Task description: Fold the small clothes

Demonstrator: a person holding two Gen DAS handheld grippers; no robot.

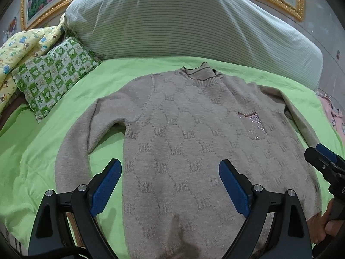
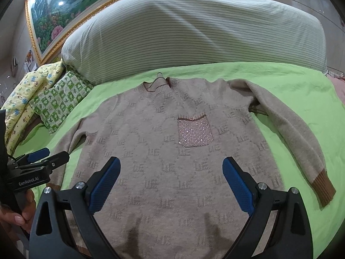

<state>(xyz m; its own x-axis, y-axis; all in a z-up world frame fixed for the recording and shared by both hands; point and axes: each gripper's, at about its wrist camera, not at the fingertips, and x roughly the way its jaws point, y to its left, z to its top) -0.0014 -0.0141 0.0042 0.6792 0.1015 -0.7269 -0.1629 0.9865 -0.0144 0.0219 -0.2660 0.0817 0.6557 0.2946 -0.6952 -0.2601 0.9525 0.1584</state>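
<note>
We find the beige sweater point(image 1: 194, 142) lying flat, front up, across the centre of both frames on the green sheet point(image 1: 38, 155). The left gripper point(image 1: 170, 185) and right gripper point(image 2: 171, 183) hover at lower centre, jaws spread wide, pinching nothing. A striped pillow point(image 2: 194, 26) fills the upper frame.

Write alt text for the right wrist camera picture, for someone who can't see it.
A beige knit sweater with a sparkly pink chest pocket lies flat, face up, on a green sheet, sleeves spread. The right tongs hang open above its lower half, holding nothing. The left tongs show at the left edge, a striped pillow behind.
</note>
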